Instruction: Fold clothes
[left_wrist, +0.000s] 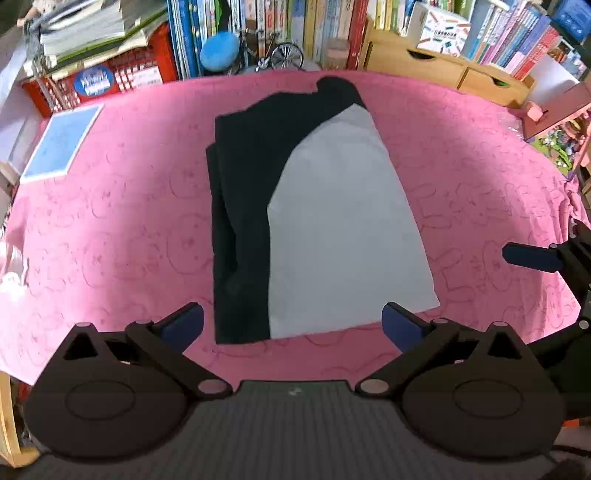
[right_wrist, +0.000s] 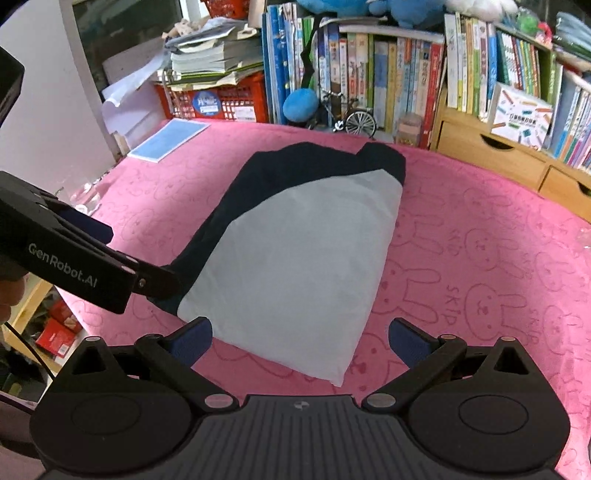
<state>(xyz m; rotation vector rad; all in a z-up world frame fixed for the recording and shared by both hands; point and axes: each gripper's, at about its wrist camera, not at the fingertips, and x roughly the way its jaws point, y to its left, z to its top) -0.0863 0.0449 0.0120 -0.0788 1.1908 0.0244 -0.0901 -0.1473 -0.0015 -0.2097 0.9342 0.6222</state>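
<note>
A folded garment, grey (left_wrist: 340, 221) with black sleeves, lies flat in the middle of the pink bunny-print cloth (left_wrist: 110, 229). My left gripper (left_wrist: 293, 325) hovers open over the garment's near hem, with nothing between its blue pads. In the right wrist view the same garment (right_wrist: 295, 251) lies slanted, its near corner between the fingers of my open right gripper (right_wrist: 301, 339). The left gripper's body (right_wrist: 74, 258) reaches in from the left at the garment's black edge. The right gripper's blue fingertip (left_wrist: 532, 256) shows at the right edge of the left wrist view.
A blue sheet of paper (left_wrist: 61, 146) lies at the cloth's far left. Behind the table stand a red crate (right_wrist: 221, 99) with stacked papers, a blue plush ball (right_wrist: 300, 105), a small model bicycle (right_wrist: 351, 118), bookshelves and wooden drawers (right_wrist: 491, 155).
</note>
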